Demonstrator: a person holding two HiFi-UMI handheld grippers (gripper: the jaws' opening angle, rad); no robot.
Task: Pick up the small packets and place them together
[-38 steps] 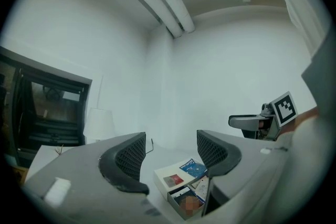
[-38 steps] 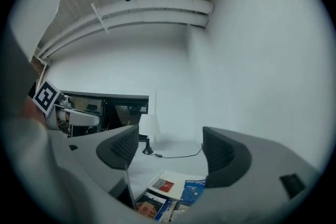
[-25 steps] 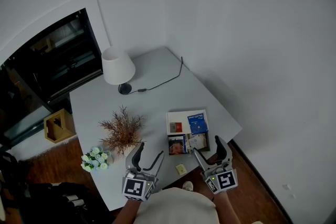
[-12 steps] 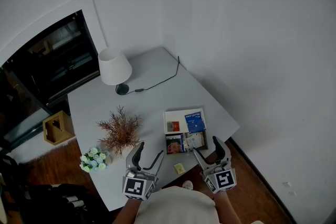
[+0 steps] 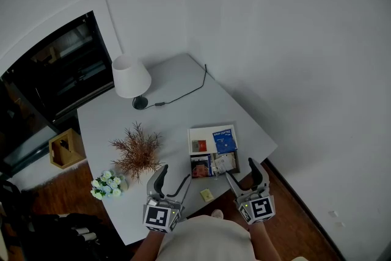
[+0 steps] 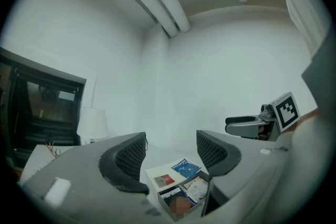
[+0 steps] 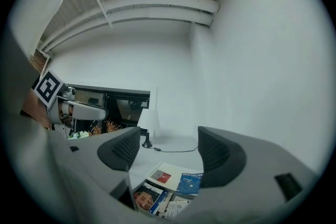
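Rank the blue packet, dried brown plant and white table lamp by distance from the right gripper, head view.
1. Blue rectangular packet, on the white lid just ahead of the right gripper.
2. Dried brown plant, to its left.
3. White table lamp, far back left.

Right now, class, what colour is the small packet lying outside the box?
Pale yellow; the packet shows best in the head view.

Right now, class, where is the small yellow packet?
In the head view the yellow packet lies alone on the table near its front edge, between the left gripper and right gripper, beside the open box.
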